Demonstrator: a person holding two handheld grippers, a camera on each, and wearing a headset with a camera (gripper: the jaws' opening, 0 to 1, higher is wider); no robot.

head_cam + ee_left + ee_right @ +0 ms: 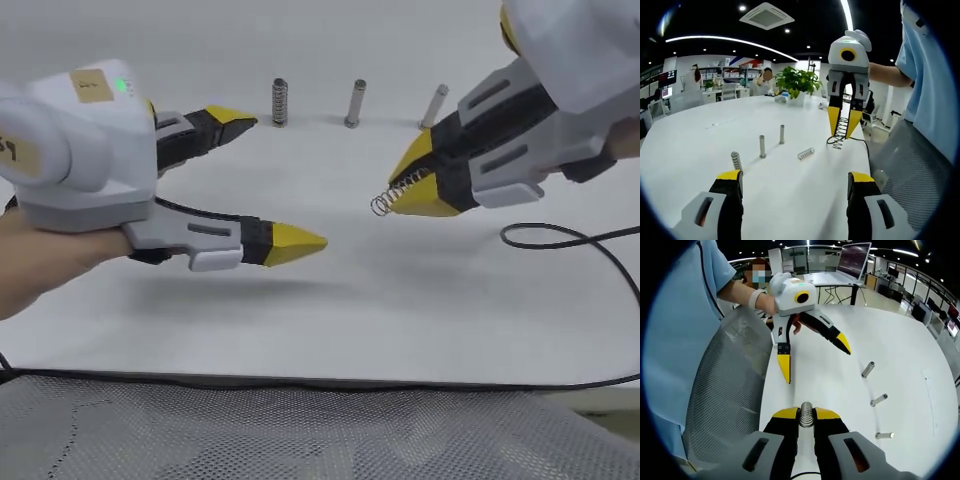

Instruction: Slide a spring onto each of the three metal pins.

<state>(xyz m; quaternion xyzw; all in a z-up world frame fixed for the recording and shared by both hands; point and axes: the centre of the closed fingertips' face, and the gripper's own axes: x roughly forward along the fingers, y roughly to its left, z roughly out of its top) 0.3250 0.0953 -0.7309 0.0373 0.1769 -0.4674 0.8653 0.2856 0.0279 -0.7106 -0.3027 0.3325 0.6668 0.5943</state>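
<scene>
Tool on my left (285, 180) hangs spread wide, gripping nothing, above the desk (330, 320). Beyond it stand three pins: left pin (280, 84) wearing a fitted spring (280, 103), middle pin (356, 103) and right pin (435, 106) bare. My right tool (408, 182) is clamped on a loose spring (388, 200) above the desk.

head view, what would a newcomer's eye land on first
The yellow-tipped right tool, shut on a thin wire coil spring that sticks out over the white table. Opposite it hangs the wide-open left tool. Behind stands a row of three metal pins, the leftmost pin already wearing a spring.
</scene>
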